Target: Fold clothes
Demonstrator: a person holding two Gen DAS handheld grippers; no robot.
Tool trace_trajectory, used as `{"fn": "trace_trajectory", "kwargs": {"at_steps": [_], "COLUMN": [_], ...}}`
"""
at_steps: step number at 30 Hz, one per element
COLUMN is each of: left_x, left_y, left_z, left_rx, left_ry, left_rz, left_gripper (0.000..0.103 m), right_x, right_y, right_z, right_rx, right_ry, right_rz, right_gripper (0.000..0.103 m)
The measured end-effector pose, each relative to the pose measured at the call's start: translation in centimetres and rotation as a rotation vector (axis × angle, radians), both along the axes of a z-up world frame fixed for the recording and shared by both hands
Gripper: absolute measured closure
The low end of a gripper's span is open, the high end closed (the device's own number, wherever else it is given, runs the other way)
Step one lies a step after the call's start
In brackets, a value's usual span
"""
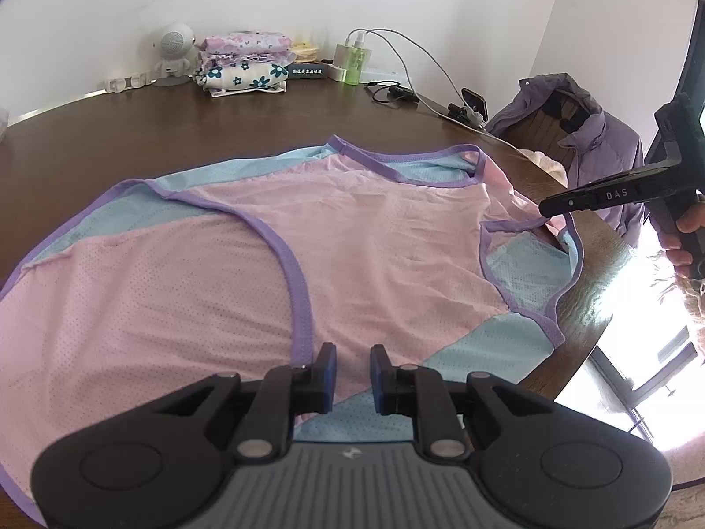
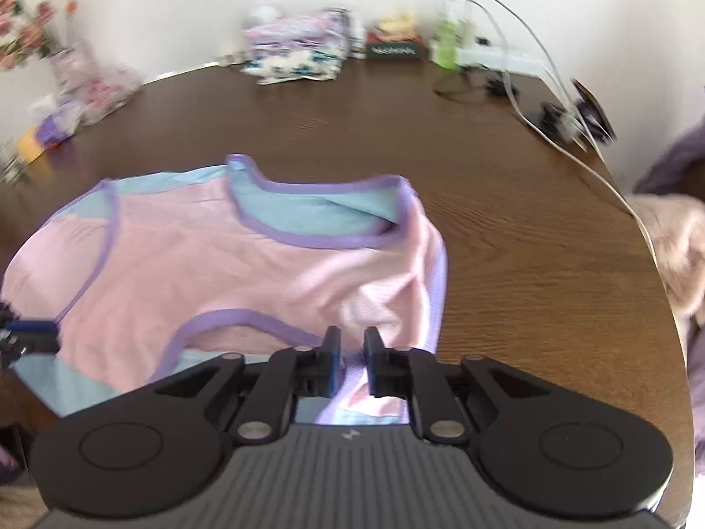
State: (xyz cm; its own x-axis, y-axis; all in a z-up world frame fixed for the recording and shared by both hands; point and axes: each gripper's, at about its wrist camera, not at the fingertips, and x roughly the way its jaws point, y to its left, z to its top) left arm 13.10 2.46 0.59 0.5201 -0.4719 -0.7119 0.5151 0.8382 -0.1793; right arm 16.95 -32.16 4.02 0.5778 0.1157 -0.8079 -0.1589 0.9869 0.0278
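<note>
A pink and light-blue mesh top with purple trim (image 1: 352,238) lies spread on the dark wooden table (image 1: 220,123). My left gripper (image 1: 352,374) hovers over its near hem, jaws a little apart with nothing between them. My right gripper (image 2: 351,361) has its jaws closed to a narrow gap with pink fabric of the top (image 2: 264,273) between them, at the right side near the armhole. It also shows in the left wrist view (image 1: 546,216) at the top's right edge, pinching the lifted fabric.
A stack of folded floral clothes (image 1: 246,61) sits at the back by the wall, with a small white robot figure (image 1: 174,53), a green bottle (image 1: 356,59), cables and a phone (image 1: 473,103). A purple jacket (image 1: 590,141) hangs on a chair at the right. Flowers (image 2: 26,31) stand back left.
</note>
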Motion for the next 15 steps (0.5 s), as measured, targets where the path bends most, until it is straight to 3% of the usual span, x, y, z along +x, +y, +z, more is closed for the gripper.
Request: {"fn": "trace_trajectory", "kwargs": {"at_steps": [2,4,6,9,11,13,14,15], "left_x": [0.0,0.0,0.0,-0.1,-0.1,-0.1,-0.1,-0.2], "left_y": [0.1,0.1,0.2,0.3,0.3,0.4,0.4,0.5], "left_z": [0.0,0.0,0.1,0.1,0.1,0.2,0.2,0.3], "left_rx": [-0.004,-0.009,-0.013,-0.02,-0.024,-0.029,-0.031,-0.038], "left_ry": [-0.001,-0.001,-0.002,-0.003,-0.004,-0.005,-0.005,-0.013], "left_rz": [0.002,0.003,0.005,0.007,0.008,0.01,0.011,0.011], "left_gripper": [0.088,0.088,0.088,0.088,0.088,0.086,0.086,0.085], "right_x": [-0.1,-0.3,-0.4,-0.4,-0.4,-0.8,-1.1,-1.5], "right_y": [0.9,1.8,1.4,0.0,-1.1,-1.9,-2.0,-2.1], "right_z": [-0.3,-0.6,-1.0,-1.2,-1.1,-0.5,0.1,0.6], "right_rx": [-0.053,-0.105,-0.134,-0.143,-0.115,-0.038,0.002,0.041], "right_ry": [0.009,0.017,0.033,0.038,0.049,0.042,0.021,-0.006], "right_rz": [0.03,0.06,0.059,0.023,-0.006,-0.027,-0.03,-0.029], "right_gripper": [0.07,0.072,0.099,0.099,0.097,0.087,0.074,0.068]}}
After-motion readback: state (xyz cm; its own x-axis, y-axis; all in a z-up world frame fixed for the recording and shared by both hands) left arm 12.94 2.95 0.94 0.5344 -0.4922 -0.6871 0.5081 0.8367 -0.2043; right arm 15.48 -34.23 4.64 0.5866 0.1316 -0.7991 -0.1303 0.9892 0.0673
